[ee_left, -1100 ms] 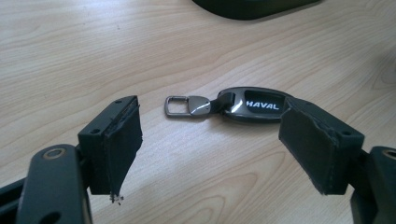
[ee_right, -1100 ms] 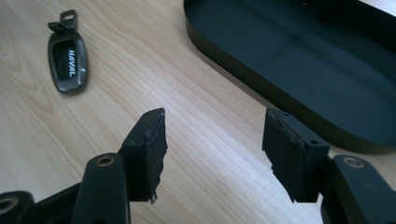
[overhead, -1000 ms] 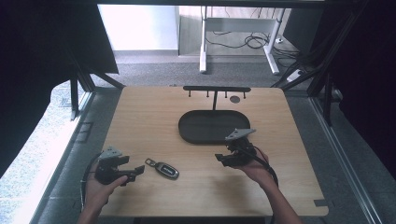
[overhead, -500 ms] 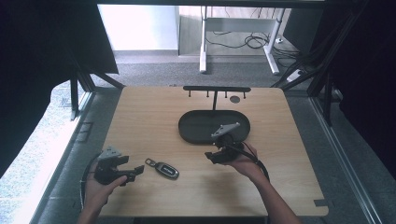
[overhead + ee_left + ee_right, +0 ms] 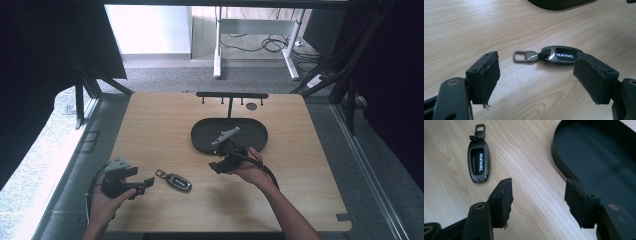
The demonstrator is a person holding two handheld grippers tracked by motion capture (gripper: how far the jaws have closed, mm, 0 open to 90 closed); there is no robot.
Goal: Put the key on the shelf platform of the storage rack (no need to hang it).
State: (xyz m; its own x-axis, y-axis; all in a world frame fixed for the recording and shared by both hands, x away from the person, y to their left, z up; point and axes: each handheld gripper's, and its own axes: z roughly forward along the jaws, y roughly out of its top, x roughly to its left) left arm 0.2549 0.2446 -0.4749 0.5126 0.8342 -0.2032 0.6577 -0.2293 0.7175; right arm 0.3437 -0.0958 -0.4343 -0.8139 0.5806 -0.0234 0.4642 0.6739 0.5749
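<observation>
A light wooden counter (image 5: 165, 125) carries a dark oval tray (image 5: 255, 131) near its middle and, toward the person's side, a car key fob (image 5: 176, 180) marked HAVAL, with a metal loop at one end. Behind the tray stands a black rack (image 5: 232, 95) with small hooks along its bar.

The left tool (image 5: 144, 184) rests low at the near left corner of the counter, held in the person's left hand (image 5: 107, 205). Its jaws stand wide apart — in the left gripper view the key fob (image 5: 554, 55) lies on the wood just beyond them, the loop end toward the left jaw and the body partly hidden behind the right jaw's pad. Nothing sits between the pads (image 5: 489, 80).

The right tool (image 5: 216, 166) is held by the right hand (image 5: 250, 172) just at the near edge of the tray, its cable looping back over the wrist. Its jaws are also spread wide and hold nothing. In the right gripper view the fob (image 5: 479, 163) lies up and to the left, well clear of the jaws, while the tray (image 5: 579, 150) runs along the right side, its rim passing behind the right jaw.

The fob lies flat on bare wood between the two tools, nearer the left one, apart from the tray.
</observation>
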